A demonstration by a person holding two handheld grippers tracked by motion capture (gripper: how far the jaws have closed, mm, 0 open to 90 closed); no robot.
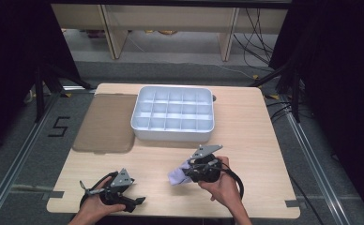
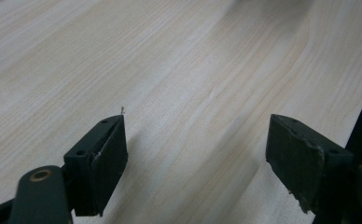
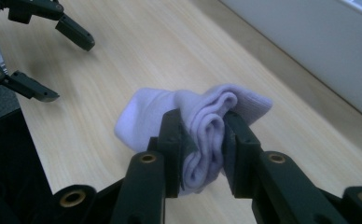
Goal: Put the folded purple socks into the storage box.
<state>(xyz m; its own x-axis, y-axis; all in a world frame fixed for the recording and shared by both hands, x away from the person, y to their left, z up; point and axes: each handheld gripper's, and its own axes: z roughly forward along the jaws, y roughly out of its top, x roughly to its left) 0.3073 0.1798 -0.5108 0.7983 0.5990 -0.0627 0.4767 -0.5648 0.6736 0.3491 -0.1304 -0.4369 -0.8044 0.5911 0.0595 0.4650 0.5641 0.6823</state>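
Nearest, left gripper [image 1: 140, 200] rested low on the pale wood-grain counter [image 1: 246, 140], jaws spread wide on nothing. Just beyond, right gripper [image 3: 202, 135] clamped on a soft, ribbed lavender sock [image 3: 170, 109], bunched, poking leftward. Farther ahead lay the white divided tray [image 1: 172, 134], brown lid [image 1: 106, 123] flat beside it.

Overhead light is falling evenly on the pale desk [image 1: 260, 140] while black surroundings are swallowing both sides; close-up foregrounds are blurring, soft shadows trailing beneath.
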